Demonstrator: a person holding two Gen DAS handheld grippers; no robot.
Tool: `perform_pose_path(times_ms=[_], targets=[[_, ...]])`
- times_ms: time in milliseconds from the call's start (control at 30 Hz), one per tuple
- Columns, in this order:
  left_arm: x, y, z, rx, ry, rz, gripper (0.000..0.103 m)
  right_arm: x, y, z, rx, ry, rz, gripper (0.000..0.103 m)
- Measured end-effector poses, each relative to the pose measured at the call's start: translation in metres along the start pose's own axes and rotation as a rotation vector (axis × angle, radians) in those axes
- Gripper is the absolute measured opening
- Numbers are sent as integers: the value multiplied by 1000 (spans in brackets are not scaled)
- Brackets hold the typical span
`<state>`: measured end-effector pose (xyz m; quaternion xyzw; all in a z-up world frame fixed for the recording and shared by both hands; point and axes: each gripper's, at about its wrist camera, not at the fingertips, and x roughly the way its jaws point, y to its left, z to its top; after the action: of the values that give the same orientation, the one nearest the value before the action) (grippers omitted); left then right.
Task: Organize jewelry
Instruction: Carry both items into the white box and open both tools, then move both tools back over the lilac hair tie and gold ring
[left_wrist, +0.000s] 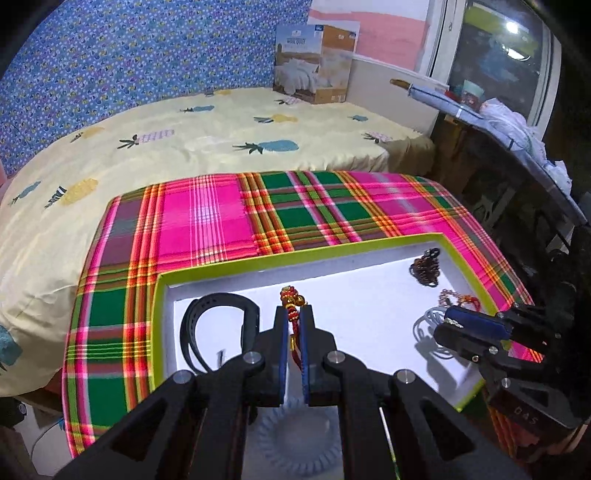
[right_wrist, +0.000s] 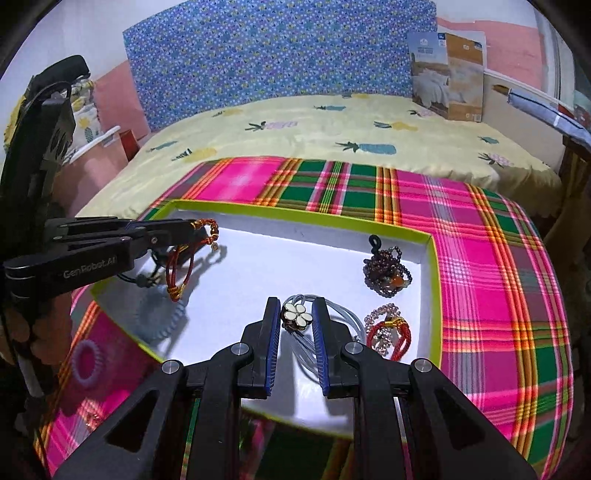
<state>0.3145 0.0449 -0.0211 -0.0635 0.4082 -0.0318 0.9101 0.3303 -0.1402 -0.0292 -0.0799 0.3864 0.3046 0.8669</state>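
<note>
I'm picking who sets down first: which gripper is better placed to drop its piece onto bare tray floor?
Left, probably. The left gripper holds its red bracelet over bare tray; the right gripper hangs over clutter.

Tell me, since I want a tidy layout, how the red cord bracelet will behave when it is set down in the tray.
Probably floppy: the red cord bracelet hangs in slack loops from the left gripper. It seems light, since a grip on its beaded end alone carries it. It may land in a loose heap on the tray.
</note>
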Motion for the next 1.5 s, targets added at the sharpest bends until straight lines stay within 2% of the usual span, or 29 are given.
perform_pose_path(times_ms=[400, 467, 533, 667, 1000, 1233, 1300, 1367, 1500], targets=[[20, 6, 0, -5, 36, 24, 7, 14, -5, -6, 19, 61, -5, 18], [18, 7, 0, -9, 32, 28, 7, 13, -4, -6, 13, 58, -11, 18], [16, 7, 0, -11, 29, 33, 7, 11, -3, -6, 5, 52, -19, 23], [9, 6, -2, -8, 20, 22, 7, 3, 1, -6, -9, 33, -23, 23], [-43, -1, -13, -23, -44, 2, 7, -47, 11, -13, -10, -46, -52, 24], [-89, -11, -36, -8, -97, -9, 8, -89, 19, -35, 37, -83, -52, 24], [-100, -13, -44, -9, -106, -14, 9, -99, 23, -42, 43, -87, -49, 24], [-110, -14, -53, -14, -110, -15, 19, -109, 29, -50, 45, -95, -38, 24], [-127, -14, -75, -20, -115, -5, 22, -125, 43, -64, 35, -106, -31, 24]])
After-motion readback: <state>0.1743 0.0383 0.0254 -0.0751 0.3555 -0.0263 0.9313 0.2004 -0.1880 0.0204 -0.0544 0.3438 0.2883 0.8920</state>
